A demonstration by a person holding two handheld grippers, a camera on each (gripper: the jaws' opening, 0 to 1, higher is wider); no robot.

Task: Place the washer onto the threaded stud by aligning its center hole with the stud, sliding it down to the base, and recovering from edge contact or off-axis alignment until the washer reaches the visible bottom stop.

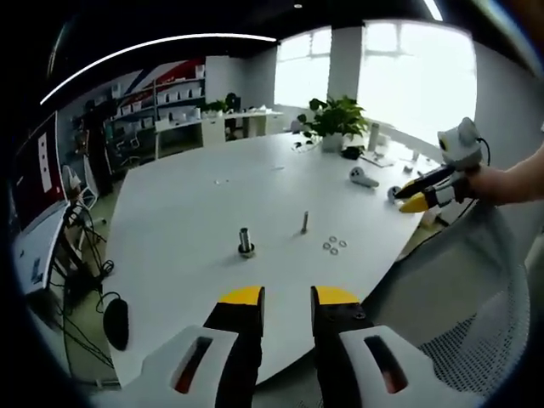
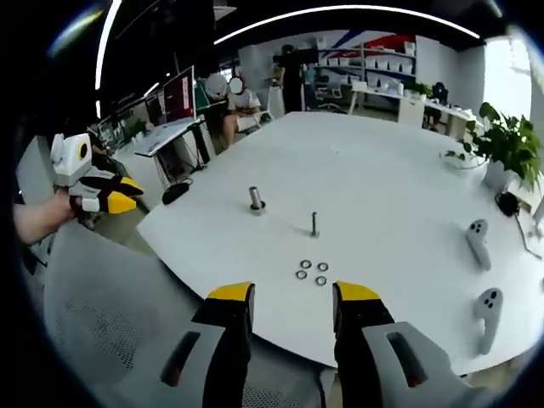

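While clear of washers (image 2: 311, 271), both hand-held grippers empty, parted.

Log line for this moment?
left gripper: open, empty | right gripper: open, empty | washers: on table | stud: bare

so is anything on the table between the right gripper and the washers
Nothing visible. The right gripper is open at the table edge, and the four washers lie just ahead on bare tabletop. The thin threaded stud stands behind them, also unobstructed.
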